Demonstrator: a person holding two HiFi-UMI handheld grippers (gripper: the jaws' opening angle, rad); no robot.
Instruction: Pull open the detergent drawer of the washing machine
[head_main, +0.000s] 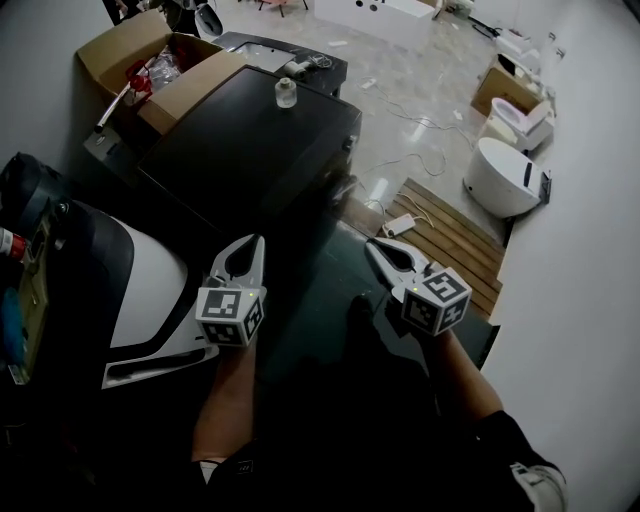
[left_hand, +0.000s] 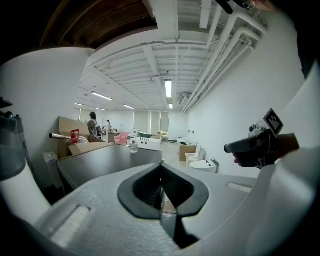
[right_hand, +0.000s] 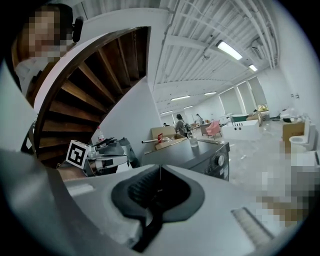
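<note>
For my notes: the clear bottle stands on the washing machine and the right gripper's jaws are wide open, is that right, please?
No: the right gripper has its jaws shut, as the right gripper view shows. The bottle does stand on the washing machine.

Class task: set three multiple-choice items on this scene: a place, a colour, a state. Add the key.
1. Where does the small clear bottle stand?
A) on the floor
B) on top of the washing machine
C) in a cardboard box

2. What colour is the washing machine?
A) white
B) red
C) dark grey

3. How do the jaws of the left gripper and right gripper stand?
A) shut, empty
B) wide open
C) shut on a cloth

Key:
1 B: it sits on the machine's flat top.
2 C: top and front are dark.
3 A: each gripper view shows jaws together, nothing between.
</note>
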